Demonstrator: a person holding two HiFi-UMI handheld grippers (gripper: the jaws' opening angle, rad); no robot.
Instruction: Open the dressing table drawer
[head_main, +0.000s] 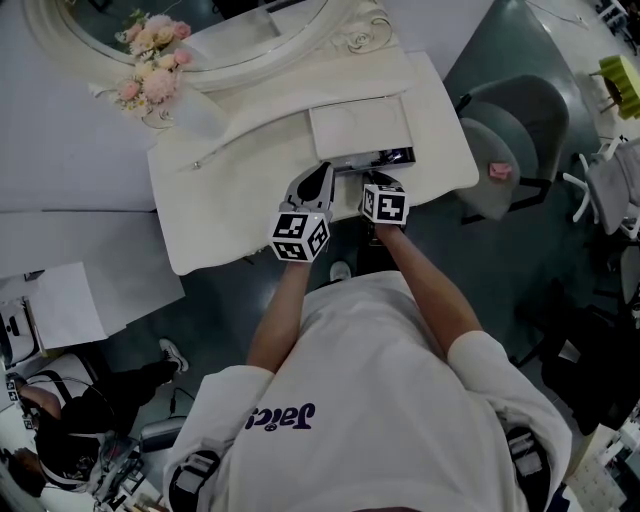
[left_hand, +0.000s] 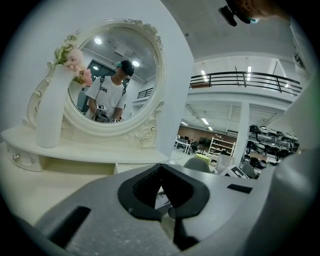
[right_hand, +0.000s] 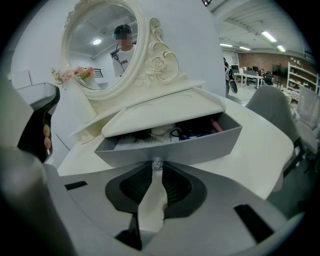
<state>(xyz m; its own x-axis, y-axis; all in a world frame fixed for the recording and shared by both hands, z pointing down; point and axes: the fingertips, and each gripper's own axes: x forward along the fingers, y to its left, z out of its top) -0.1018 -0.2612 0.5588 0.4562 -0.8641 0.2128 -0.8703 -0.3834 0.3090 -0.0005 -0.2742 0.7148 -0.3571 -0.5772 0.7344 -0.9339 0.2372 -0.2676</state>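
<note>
The cream dressing table (head_main: 230, 190) carries a small drawer box under the oval mirror (head_main: 200, 40). Its grey drawer (right_hand: 170, 145) is pulled partly out, and several small items show inside. My right gripper (right_hand: 157, 165) is shut on the drawer's small crystal knob (right_hand: 157, 162), at the middle of the drawer front. In the head view the right gripper (head_main: 384, 178) sits at the table's front edge, just below the drawer (head_main: 375, 158). My left gripper (head_main: 320, 178) hovers beside it on the left, over the tabletop. Its jaws (left_hand: 161, 172) are shut on nothing and point toward the mirror.
A white vase with pink flowers (head_main: 160, 85) stands at the table's left, by the mirror. A grey chair (head_main: 515, 140) with a small pink thing (head_main: 500, 170) on it is to the right of the table. Another person (head_main: 70, 420) sits at lower left, near papers (head_main: 60, 305).
</note>
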